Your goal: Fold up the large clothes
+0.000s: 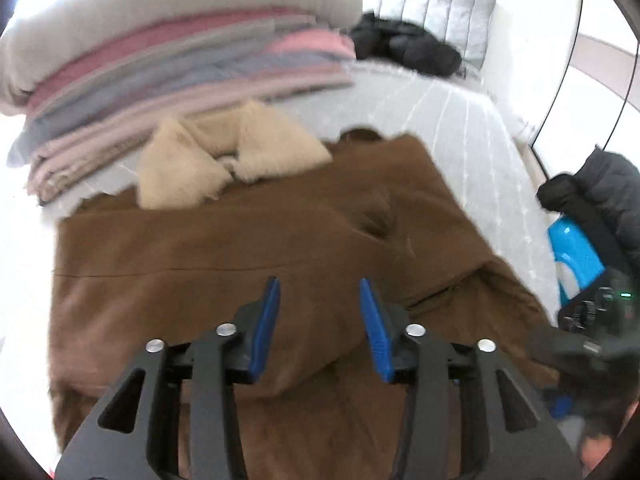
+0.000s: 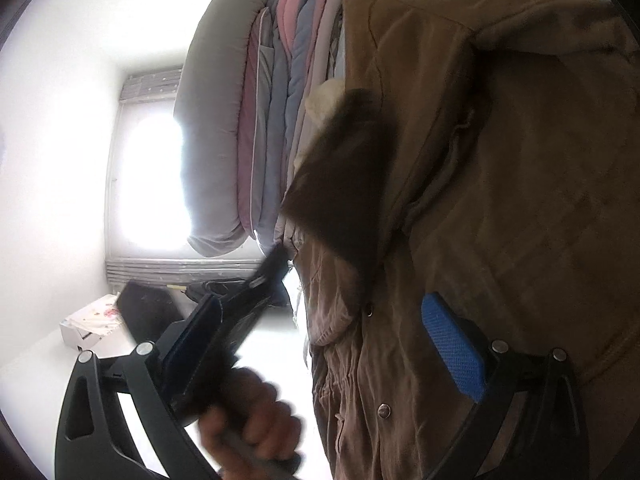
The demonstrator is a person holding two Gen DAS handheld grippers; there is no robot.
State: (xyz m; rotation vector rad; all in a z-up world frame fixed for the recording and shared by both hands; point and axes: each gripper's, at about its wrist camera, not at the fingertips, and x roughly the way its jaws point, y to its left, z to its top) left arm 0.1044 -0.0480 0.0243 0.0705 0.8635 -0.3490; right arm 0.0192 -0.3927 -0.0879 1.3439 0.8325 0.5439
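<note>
A bed (image 1: 460,128) with a pale grey patterned cover bears a brown coat (image 1: 240,248), spread flat across the cover with its cream fleece collar (image 1: 208,160) lying at the far edge. Beyond the collar stands a stack of folded quilts (image 1: 160,52) in grey, pink and blue. A black garment (image 1: 408,46) lies near the headboard. The left gripper (image 1: 320,308) hangs above the coat's near part, blue pads narrowly parted, nothing between them. The right gripper (image 2: 324,332), viewed rolled sideways, stands wide beside the coat's snap-buttoned edge, gripping nothing; a hand (image 2: 252,416) shows before it.
</note>
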